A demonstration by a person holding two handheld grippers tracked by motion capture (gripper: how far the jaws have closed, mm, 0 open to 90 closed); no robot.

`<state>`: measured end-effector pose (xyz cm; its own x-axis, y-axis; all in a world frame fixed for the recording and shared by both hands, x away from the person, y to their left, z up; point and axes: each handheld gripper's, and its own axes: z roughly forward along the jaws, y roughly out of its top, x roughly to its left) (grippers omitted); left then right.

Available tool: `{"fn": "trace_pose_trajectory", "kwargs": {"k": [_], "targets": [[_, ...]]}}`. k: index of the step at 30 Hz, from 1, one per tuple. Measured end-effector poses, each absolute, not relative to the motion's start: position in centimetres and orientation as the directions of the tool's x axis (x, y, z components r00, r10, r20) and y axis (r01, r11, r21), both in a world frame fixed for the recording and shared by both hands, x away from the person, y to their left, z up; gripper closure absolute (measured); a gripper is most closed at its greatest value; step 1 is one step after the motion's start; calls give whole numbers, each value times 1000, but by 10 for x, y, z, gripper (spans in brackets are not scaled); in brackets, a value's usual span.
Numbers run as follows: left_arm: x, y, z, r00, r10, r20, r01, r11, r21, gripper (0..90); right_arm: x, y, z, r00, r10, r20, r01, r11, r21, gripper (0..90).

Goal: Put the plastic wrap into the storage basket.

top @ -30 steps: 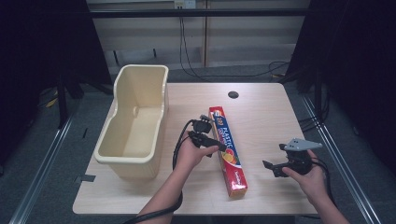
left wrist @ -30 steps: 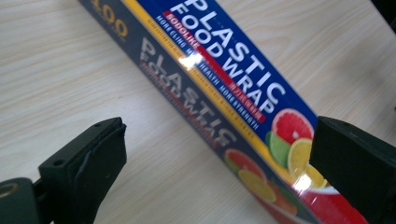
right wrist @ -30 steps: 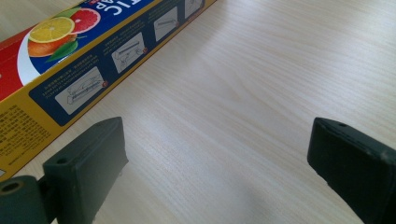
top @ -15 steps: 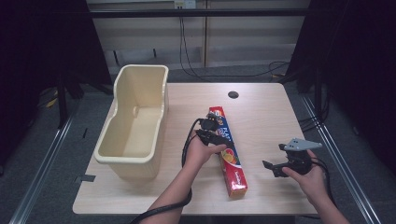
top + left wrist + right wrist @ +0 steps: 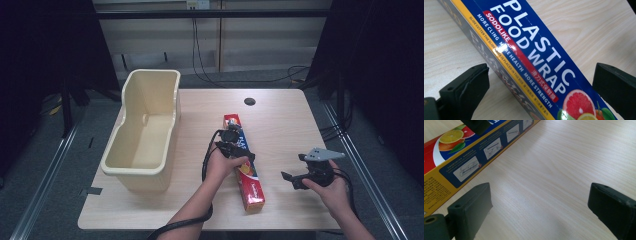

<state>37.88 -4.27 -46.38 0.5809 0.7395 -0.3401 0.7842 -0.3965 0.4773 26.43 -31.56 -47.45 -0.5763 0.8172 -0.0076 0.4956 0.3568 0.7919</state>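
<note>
Far left on the tabletop (image 5: 280, 115) you've got the cream plastic bin (image 5: 142, 132), sitting at the left edge, well apart from everything else.

Next over, your left tool (image 5: 231, 142) is above the plastic wrap box (image 5: 243, 160), w/ your left hand (image 5: 222, 165) just beside the box's left side. In the left gripper view the jaws are spread wide; they've just been opening. The box (image 5: 529, 57) sits between them, but neither pad (image 5: 471, 85) touches it, so no pinch. The box lies flat on the tabletop, long axis running away from you, slightly slanted, near end toward the front edge, far end pointing at the small dark hole (image 5: 249, 101) in the tabletop. Blue top face reads "PLASTIC FOOD WRAP", w/ fruit art toward the near end.

Right side: your right tool (image 5: 300, 170) is held in your right hand (image 5: 330, 187), near the box but apart from it. Right gripper view shows its jaws spread, bare wood between them, w/ the box (image 5: 456, 160) off to the upper left.
</note>
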Motion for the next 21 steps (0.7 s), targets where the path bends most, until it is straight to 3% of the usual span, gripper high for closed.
{"fn": "trace_pose_trajectory", "kwargs": {"k": [14, 21], "targets": [[378, -56, -471, 558, 769, -311, 803, -407, 435, 2, 264, -314, -475, -577, 817, -2, 494, 351, 796, 61], [381, -50, -472, 545, 760, -355, 818, -387, 427, 21, 265, -316, -475, -574, 819, 1, 496, 347, 796, 61]]}}
